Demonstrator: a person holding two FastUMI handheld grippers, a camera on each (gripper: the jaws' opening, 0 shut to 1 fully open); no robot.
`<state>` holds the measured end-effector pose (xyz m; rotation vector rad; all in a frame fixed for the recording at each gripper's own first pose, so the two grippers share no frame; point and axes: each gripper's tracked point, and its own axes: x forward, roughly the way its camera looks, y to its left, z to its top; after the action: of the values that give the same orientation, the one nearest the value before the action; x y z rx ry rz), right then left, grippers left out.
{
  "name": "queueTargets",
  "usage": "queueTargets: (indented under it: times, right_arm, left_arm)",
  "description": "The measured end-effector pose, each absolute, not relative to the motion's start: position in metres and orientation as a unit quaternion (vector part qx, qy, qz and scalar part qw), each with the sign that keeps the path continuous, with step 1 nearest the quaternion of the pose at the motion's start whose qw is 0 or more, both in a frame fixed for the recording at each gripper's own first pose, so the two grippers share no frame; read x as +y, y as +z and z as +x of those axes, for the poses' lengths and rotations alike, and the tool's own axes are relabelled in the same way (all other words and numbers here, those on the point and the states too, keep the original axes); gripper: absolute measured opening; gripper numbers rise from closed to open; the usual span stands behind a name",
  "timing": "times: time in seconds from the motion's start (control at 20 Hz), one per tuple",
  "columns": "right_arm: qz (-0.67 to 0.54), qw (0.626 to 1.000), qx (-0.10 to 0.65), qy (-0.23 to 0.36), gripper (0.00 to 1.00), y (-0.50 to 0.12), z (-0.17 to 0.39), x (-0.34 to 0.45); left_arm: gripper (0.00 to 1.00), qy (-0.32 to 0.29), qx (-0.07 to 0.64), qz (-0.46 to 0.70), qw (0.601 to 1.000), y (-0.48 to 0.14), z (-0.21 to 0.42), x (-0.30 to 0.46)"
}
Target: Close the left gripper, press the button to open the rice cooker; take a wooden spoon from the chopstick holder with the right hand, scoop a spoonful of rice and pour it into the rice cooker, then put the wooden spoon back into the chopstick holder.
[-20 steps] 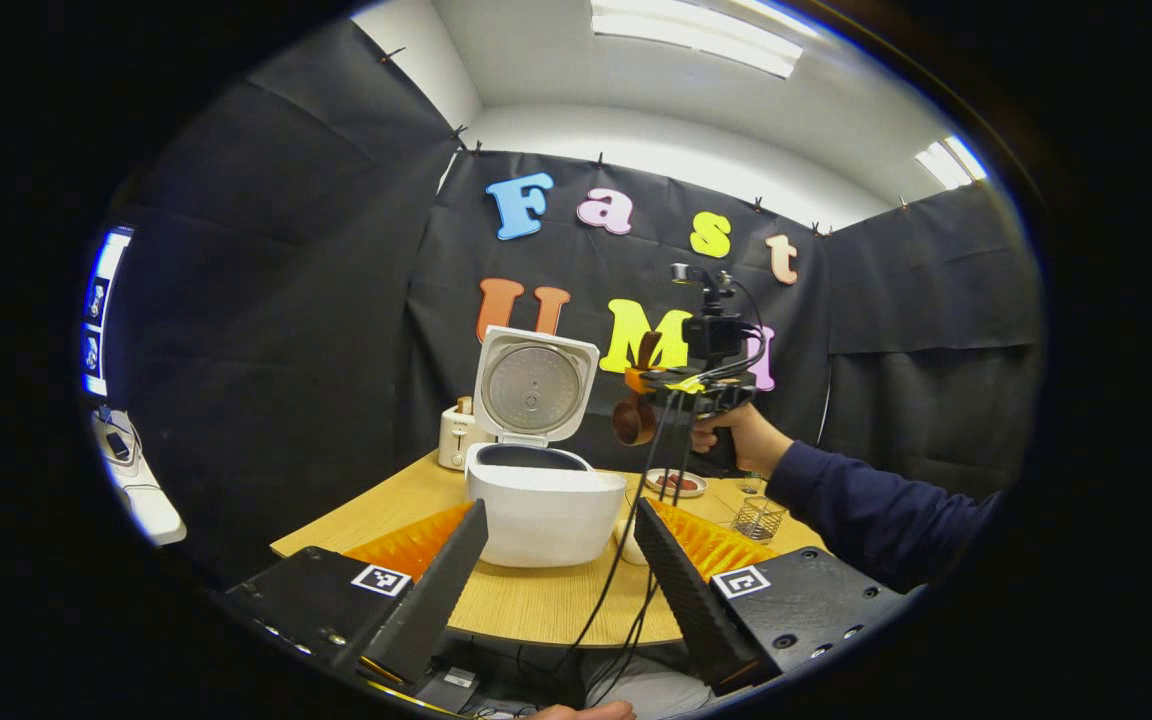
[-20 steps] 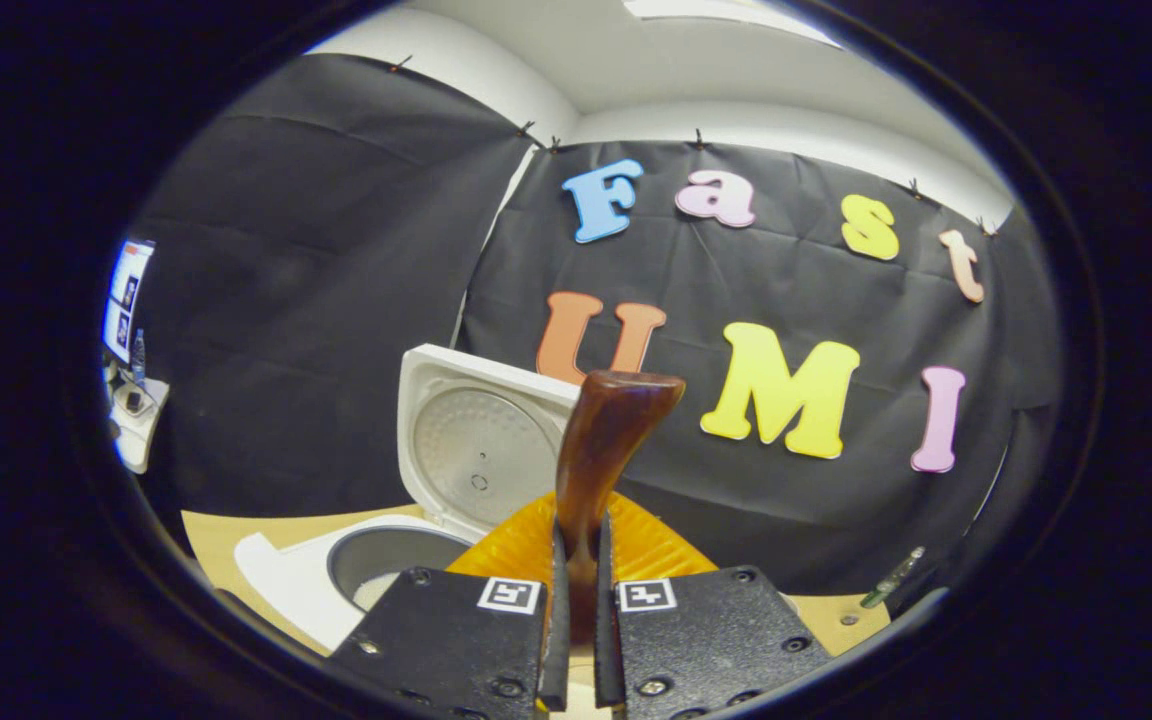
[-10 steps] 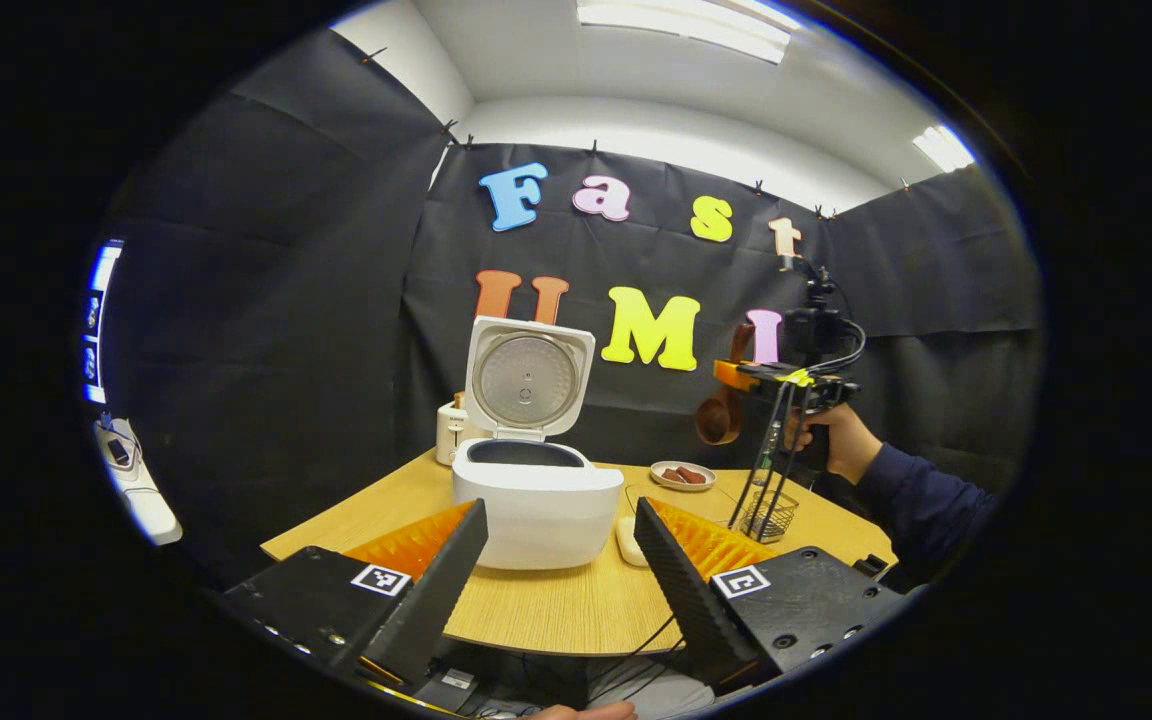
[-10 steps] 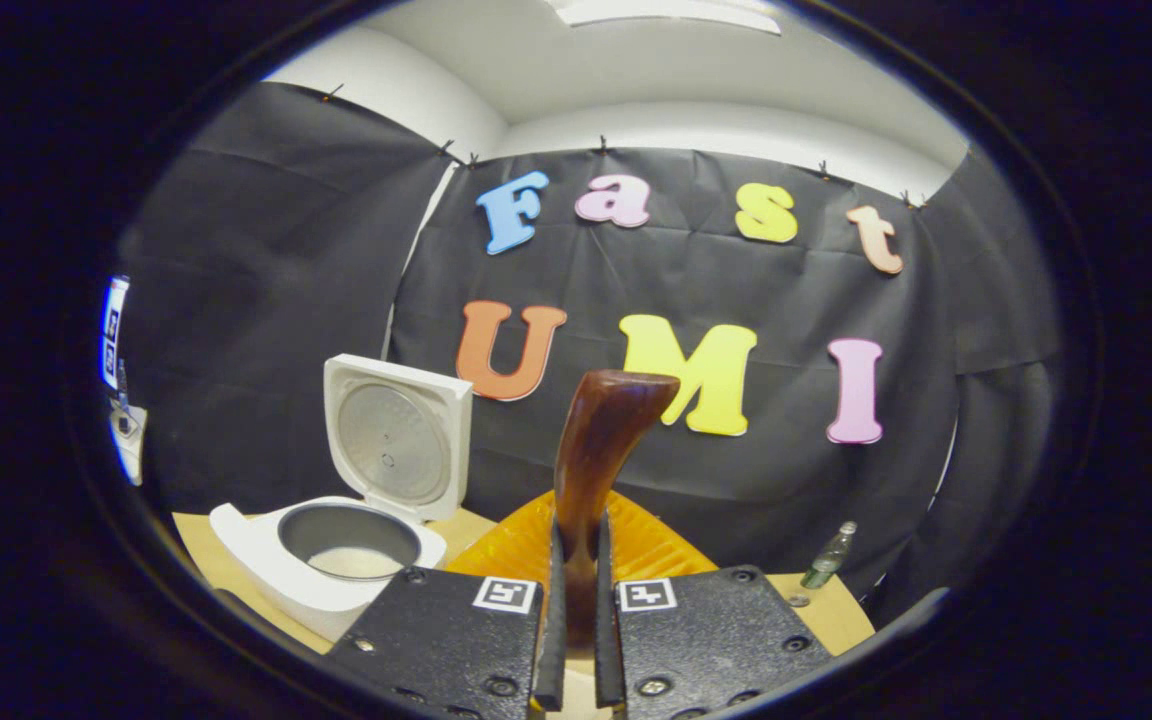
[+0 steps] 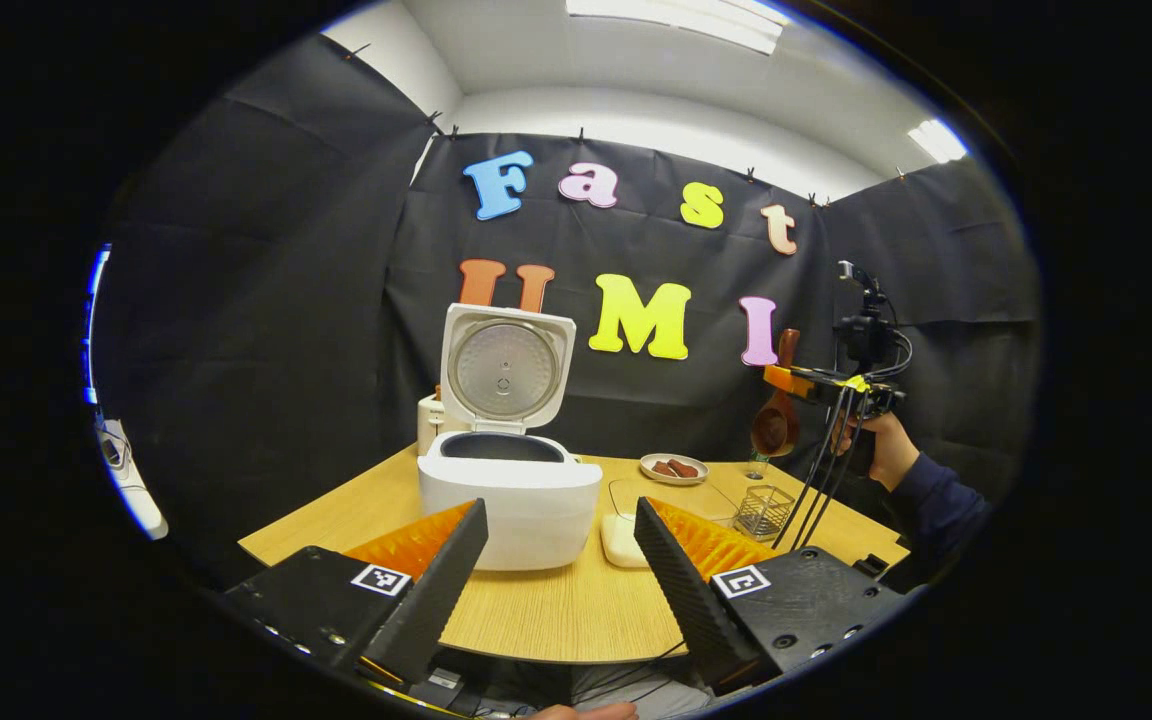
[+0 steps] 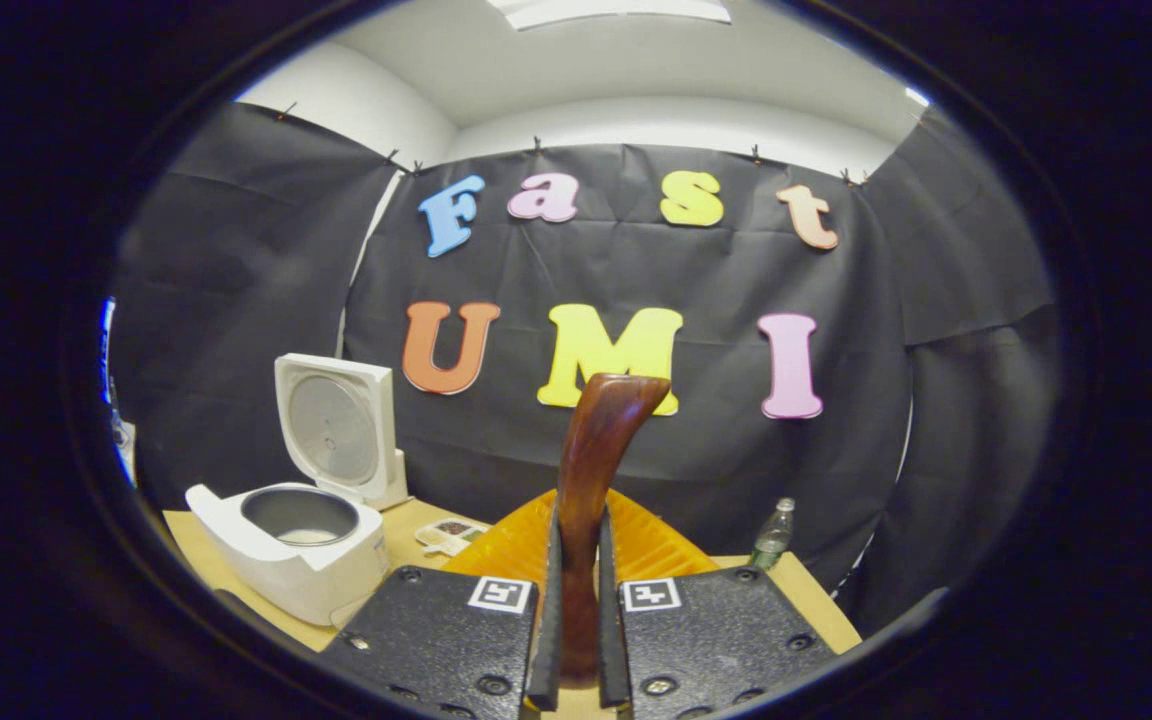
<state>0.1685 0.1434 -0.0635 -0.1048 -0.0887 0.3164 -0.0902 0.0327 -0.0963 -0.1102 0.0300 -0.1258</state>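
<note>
Left gripper view: left gripper [image 5: 558, 560] low in front, fingers spread wide, nothing between them, hovering over the near edge of the tabletop [image 5: 556, 610]. Just past the fingertips sits the white rice cooker [image 5: 509, 490], lid [image 5: 504, 367] flipped upright, dark inner pot open. Small white flat item [image 5: 621, 540] lies just right of the cooker base. Farther right on the tabletop, wire chopstick holder [image 5: 764, 511], with a small plate [image 5: 673, 468] of reddish-brown bits behind it. White toaster-like appliance [image 5: 428, 438] stands behind the cooker on the left. Above and just right of the chopstick holder, right gripper [image 5: 798, 380] held in the air by a hand [image 5: 876, 447] with a dark sleeve; wooden spoon [image 5: 778, 410] hangs from it bowl-down, clear of the holder, cables trailing down.

Right gripper view: right gripper [image 6: 574, 610] fingers closed narrow, clamped on the spoon handle, both sides pressing it; handle end sticks up between them toward the wall. Rice cooker sits low left on the tabletop, lid up, pale rice visible in the pot bottom. Plate near its right side. Clear bottle [image 6: 772, 534] stands at the far right tabletop edge near the black wall cloth.
</note>
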Motion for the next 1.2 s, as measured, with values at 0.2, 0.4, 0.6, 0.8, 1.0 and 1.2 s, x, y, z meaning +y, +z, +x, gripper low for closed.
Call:
queueTargets:
  times: [0.2,0.4,0.6,0.8,1.0,1.2]
  right_arm:
    - [-0.049,0.986,-0.028,0.154,0.22,-0.089,0.179,0.114]
    - [-0.027,0.990,-0.015,0.140,0.23,-0.110,0.195,0.086]
    - [-0.007,0.992,0.014,0.125,0.23,-0.138,0.218,0.069]
    - [0.019,0.993,0.019,0.117,0.33,-0.146,0.232,0.057]
    - [0.011,0.997,-0.013,0.073,0.95,-0.130,0.229,0.030]
    - [-0.008,0.999,-0.019,0.028,1.00,-0.120,0.203,0.016]
  left_arm:
    - [0.94,-0.064,0.013,-0.060,0.996,-0.094,-0.074,0.026]
    - [0.94,-0.065,0.021,-0.067,0.995,-0.099,-0.058,0.023]
    - [0.94,-0.057,0.036,-0.065,0.996,-0.109,-0.041,0.023]
    - [0.94,-0.065,0.044,-0.064,0.995,-0.113,-0.026,0.012]
    - [0.94,-0.060,0.038,-0.053,0.996,-0.109,-0.005,0.011]
    - [0.94,-0.055,0.040,-0.056,0.996,-0.102,0.018,0.011]
